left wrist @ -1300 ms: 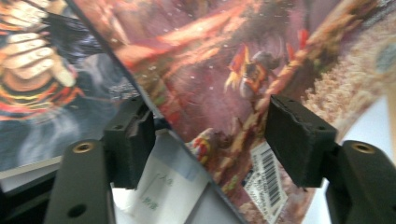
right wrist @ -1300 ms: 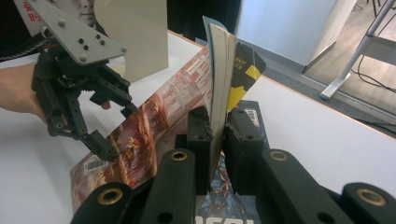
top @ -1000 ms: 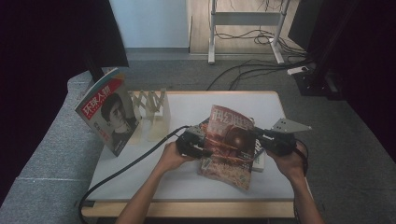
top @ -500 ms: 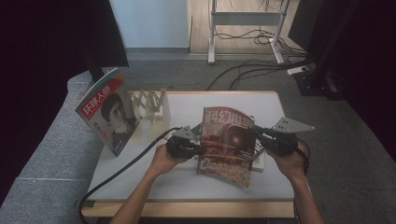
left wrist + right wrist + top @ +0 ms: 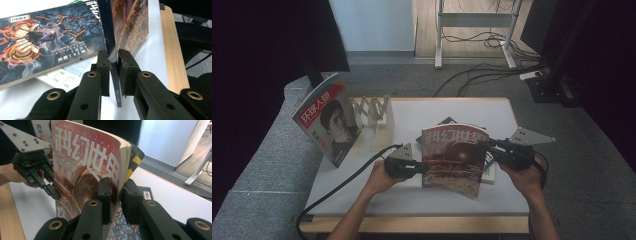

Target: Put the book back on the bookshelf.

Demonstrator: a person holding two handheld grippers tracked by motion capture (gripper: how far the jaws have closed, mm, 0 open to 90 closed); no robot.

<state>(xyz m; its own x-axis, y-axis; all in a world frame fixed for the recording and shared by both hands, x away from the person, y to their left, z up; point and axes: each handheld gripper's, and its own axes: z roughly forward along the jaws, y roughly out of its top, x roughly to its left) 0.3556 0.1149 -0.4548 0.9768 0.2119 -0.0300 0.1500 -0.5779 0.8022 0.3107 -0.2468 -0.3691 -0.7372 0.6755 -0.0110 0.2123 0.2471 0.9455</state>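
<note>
From above, the red magazine point(image 5: 454, 154) stands upright over the table point(image 5: 432, 112), held between the two tongs: the left tongs point(image 5: 422, 167) pinch its left edge, the right tongs point(image 5: 486, 146) its right edge, so each hand is at its own side and neither is nearer. Its long axis runs up and down, cover facing the person. Behind it, a dark book point(image 5: 447, 121) lies flat. To the left, a wooden rack point(image 5: 374, 112) stands with another magazine point(image 5: 328, 119) leaning upright beside it; the rack's slots look empty. I would guess the red magazine is bound for that rack, which lies left and farther back.

Along the left tongs point(image 5: 113, 66), the jaws are closed on the magazine's thin edge point(image 5: 130, 25), the dark book point(image 5: 50, 40) lying flat beyond.

Along the right tongs point(image 5: 116, 192), the jaws clamp the magazine point(image 5: 85, 170) by its outer edge; the left tongs point(image 5: 55, 194) hold the far side.
</note>
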